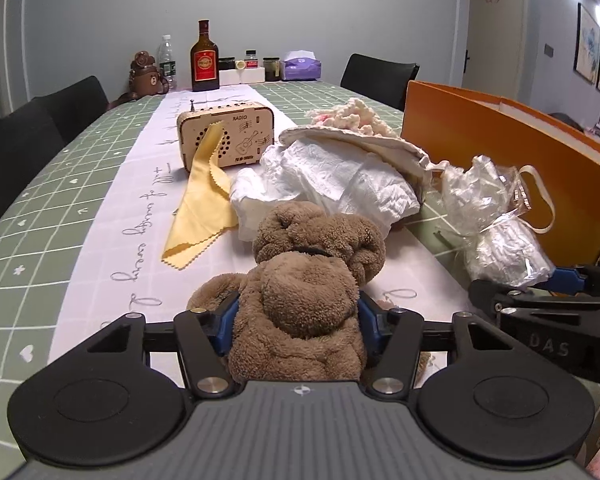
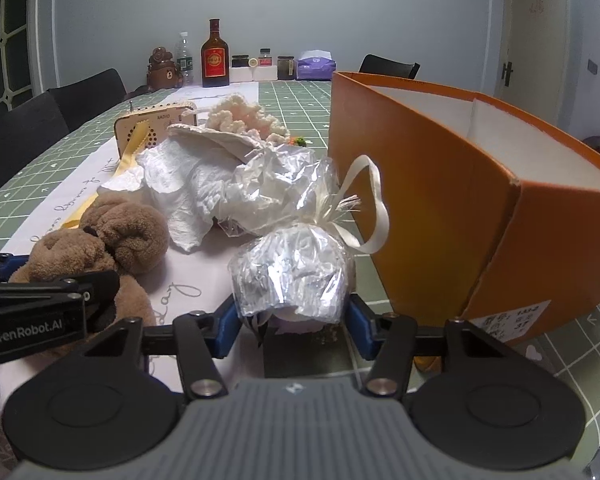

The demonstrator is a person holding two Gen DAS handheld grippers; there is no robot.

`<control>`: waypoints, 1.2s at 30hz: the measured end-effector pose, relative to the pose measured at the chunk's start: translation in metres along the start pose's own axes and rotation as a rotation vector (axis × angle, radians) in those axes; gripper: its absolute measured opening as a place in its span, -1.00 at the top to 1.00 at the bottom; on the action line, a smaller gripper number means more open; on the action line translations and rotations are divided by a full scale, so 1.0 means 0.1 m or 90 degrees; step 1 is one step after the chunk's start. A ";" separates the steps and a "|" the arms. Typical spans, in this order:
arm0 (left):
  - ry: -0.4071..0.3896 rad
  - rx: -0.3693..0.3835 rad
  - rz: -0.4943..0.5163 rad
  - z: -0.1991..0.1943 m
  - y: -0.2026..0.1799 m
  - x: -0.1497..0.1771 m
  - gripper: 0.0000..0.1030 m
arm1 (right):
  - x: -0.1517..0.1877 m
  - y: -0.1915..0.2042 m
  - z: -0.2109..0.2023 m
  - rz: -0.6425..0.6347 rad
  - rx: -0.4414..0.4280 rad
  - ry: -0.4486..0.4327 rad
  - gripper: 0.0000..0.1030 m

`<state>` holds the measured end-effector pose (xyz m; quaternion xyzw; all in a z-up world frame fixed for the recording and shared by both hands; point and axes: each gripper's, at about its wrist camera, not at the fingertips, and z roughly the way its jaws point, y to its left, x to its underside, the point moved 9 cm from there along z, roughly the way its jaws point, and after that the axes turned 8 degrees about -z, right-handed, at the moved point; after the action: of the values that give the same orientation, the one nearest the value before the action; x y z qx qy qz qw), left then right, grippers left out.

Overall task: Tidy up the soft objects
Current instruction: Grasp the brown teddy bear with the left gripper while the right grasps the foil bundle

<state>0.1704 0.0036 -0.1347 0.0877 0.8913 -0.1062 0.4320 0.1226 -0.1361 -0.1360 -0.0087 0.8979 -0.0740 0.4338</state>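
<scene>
Brown plush bear lies on the desk, left claw closed around its squashy, light body. Right claw brackets the crinkly cellophane bundle, apparently gripping; slippery wrap, better held low. Orange box stands beside.

Both grippers, left gripper and right gripper, have black linkages, blue pads, silver screws, ribbed grey bodies; white "GenRobot.AI" and "DAS" lettering.

Both wrist cameras sit low, close behind their fingers, facing along the table; both views probably share its far end.
</scene>
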 end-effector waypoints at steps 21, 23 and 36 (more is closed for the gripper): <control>-0.007 -0.009 -0.014 -0.21 0.01 0.04 -0.46 | -0.09 0.07 -0.44 -0.051 -0.093 -0.009 -0.74; -0.008 -0.009 -0.014 -0.19 0.01 0.04 -0.46 | -0.10 0.09 -0.40 -0.047 -0.102 -0.008 -0.74; -0.007 0.001 -0.005 -0.15 0.02 0.10 -0.34 | -0.10 0.19 -0.24 -0.053 -0.111 -0.011 -0.46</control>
<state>0.1539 0.0103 -0.1335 0.0835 0.8893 -0.1091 0.4363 0.1111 -0.1132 -0.1165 -0.0839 0.8962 -0.0136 0.4355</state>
